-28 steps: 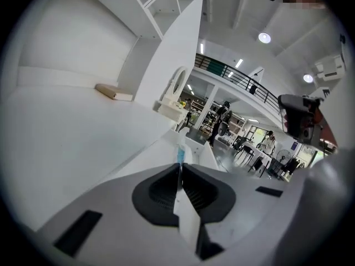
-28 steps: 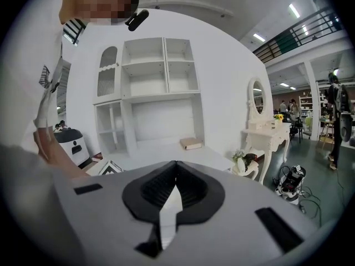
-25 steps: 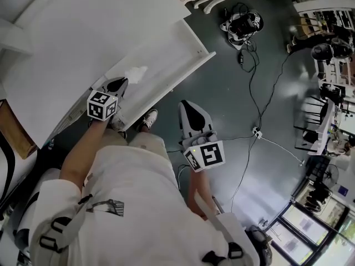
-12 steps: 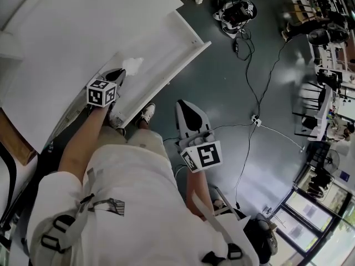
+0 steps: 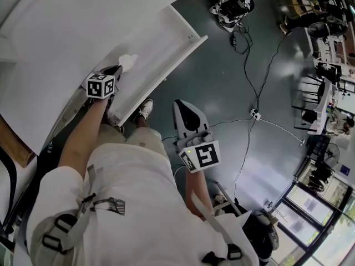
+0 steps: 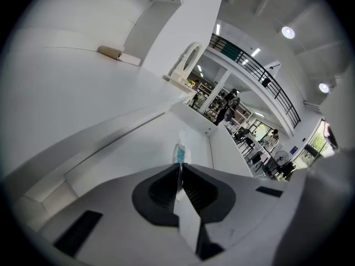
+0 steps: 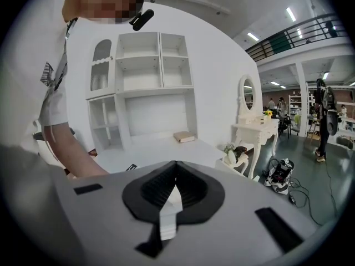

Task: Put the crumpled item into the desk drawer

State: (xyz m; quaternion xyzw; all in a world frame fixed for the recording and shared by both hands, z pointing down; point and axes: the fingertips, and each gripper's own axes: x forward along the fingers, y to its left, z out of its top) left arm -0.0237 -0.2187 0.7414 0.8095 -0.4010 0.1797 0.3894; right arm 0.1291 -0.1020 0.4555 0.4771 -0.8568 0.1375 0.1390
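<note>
Left gripper (image 5: 117,68): jaws pinched tight on crumpled item (image 5: 127,62), a white wad with a blue streak sticking out past the tips. Upper left of head view, wad sits over the open drawer (image 5: 161,49), beside the white desk (image 5: 66,21). Right gripper (image 5: 180,103): jaws together, empty, frame centre over dark floor (image 5: 233,110).

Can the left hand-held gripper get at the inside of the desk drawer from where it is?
Probably yes. The left hand-held gripper, shut on the crumpled item, hangs right over the open drawer. The drawer bottom below it looks bare, and nothing stands between them.
</note>
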